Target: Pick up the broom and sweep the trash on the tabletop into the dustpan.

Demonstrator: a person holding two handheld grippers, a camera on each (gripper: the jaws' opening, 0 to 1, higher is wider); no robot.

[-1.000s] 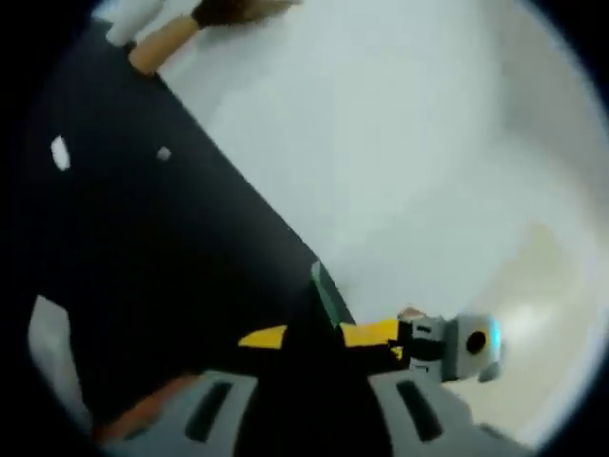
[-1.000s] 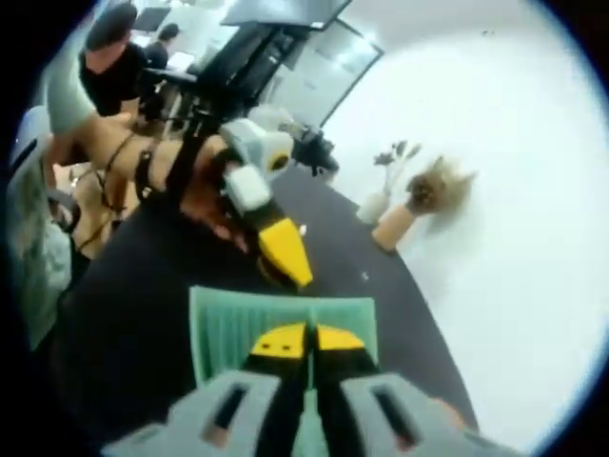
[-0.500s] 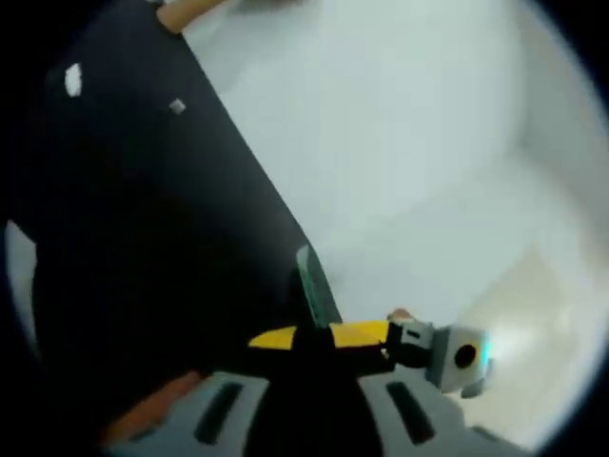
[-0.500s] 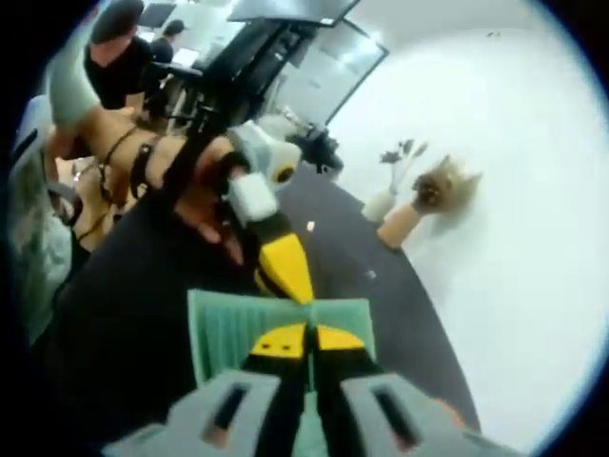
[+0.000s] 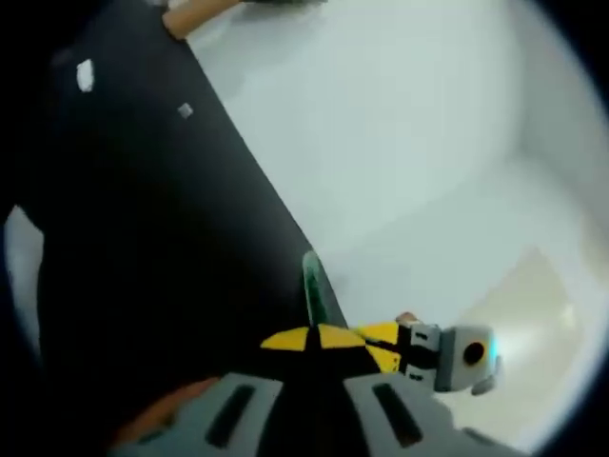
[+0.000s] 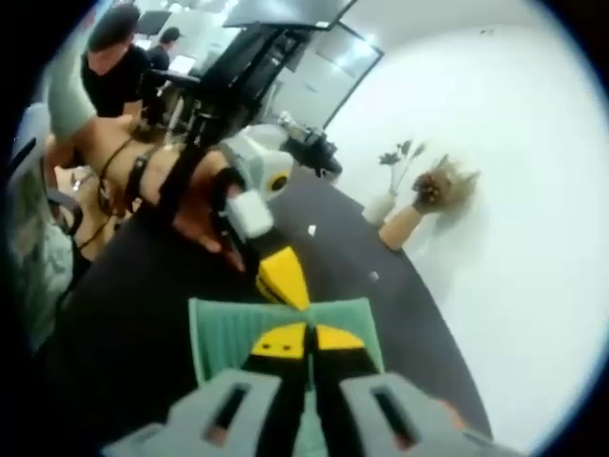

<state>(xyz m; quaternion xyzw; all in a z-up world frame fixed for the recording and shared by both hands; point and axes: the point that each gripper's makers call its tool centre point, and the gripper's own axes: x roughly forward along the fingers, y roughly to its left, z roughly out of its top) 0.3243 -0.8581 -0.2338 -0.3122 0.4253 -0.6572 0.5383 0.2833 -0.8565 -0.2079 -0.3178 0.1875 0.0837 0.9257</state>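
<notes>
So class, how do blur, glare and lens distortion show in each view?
Left gripper view: soft motion blur throughout, glare on the white floor, table nearly black. Right gripper view: sharper, fisheye bends the table edge, bright white wall, green dustpan clear.

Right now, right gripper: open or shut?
Shut. In the right gripper view the right gripper has its yellow tips pressed together over the green dustpan, with no gap between them.

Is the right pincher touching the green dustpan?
Touching. In the right gripper view, the right gripper has its yellow-tipped jaws shut together on the near edge of the green dustpan.
</notes>
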